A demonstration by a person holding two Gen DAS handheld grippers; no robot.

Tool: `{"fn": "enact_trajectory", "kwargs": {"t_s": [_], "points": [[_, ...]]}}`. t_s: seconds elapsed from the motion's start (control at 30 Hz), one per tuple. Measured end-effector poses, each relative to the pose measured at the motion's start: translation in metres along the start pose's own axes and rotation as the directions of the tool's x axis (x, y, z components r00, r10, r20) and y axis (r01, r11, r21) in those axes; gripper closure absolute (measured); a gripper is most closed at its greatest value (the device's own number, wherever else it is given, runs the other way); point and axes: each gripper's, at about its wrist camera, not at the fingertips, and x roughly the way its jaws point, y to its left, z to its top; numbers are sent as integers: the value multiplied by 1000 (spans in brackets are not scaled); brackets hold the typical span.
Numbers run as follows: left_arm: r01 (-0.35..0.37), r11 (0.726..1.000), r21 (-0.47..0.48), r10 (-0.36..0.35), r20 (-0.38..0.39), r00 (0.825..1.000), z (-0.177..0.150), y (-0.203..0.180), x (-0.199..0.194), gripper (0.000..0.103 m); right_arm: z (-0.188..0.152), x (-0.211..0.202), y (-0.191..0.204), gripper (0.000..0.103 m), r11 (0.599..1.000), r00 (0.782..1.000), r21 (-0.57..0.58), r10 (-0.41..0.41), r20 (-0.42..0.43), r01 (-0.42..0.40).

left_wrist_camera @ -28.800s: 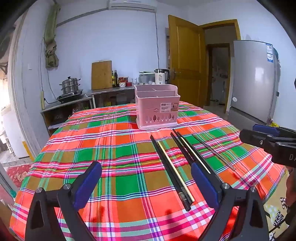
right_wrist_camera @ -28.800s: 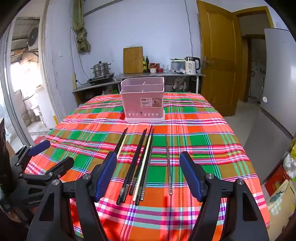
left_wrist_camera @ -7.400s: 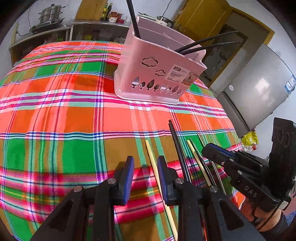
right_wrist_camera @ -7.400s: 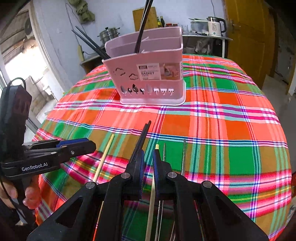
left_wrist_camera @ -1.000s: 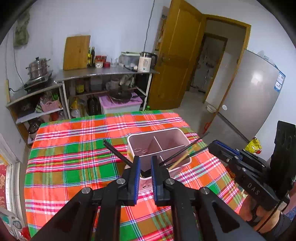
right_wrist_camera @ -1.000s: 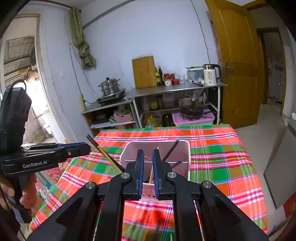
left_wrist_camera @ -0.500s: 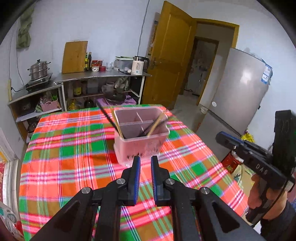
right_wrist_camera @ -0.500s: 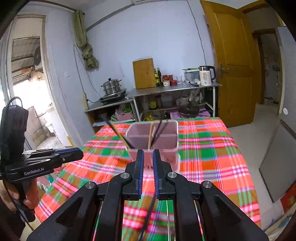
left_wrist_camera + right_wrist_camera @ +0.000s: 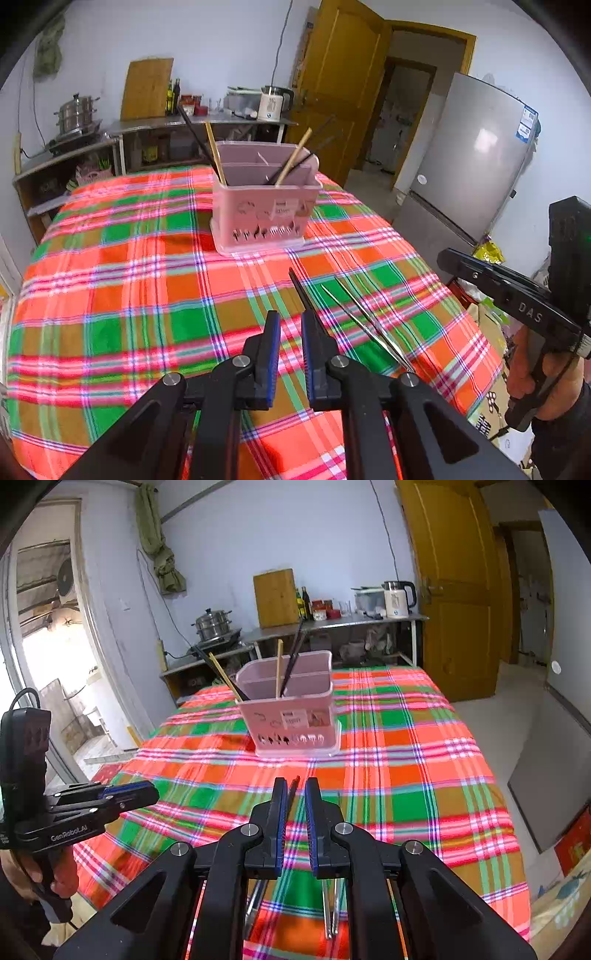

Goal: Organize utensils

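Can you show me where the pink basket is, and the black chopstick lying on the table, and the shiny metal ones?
pink basket (image 9: pixel 264 212): left wrist view, front wall.
black chopstick (image 9: pixel 301 291): left wrist view, upper shaft.
metal chopsticks (image 9: pixel 364 325): left wrist view, mid-length.

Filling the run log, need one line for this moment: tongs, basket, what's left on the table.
left tongs: shut, empty | right tongs: shut, empty | pink basket: holds chopsticks | black chopstick, metal chopsticks: on tablecloth

Reads "GenRobot.AI" on the left gripper (image 9: pixel 127 794), lower left of the right wrist view; "DAS" on the right gripper (image 9: pixel 448 258), right edge of the left wrist view.
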Motion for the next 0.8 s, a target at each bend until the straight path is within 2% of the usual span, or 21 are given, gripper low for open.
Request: {"fn": "enact_trajectory", "kwargs": {"t_s": [0.37, 0.43, 0.53, 0.8], "points": [[13, 999, -34, -15, -53, 999, -7, -1, 24, 92, -11, 17, -8, 93, 1000, 999, 16, 11, -43, -10], [14, 999, -31, -16, -66, 998, -8, -4, 34, 91, -13, 21, -8, 93, 1000, 999, 17, 12, -51, -11], [17, 999, -36, -20, -97, 995, -7, -6, 53, 80, -15, 26, -12, 93, 999, 998, 30, 18, -62, -17], [-1, 997, -75, -14, -191, 982, -7, -9, 111, 80, -24, 41, -20, 93, 998, 995, 54, 25, -93, -20]]}}
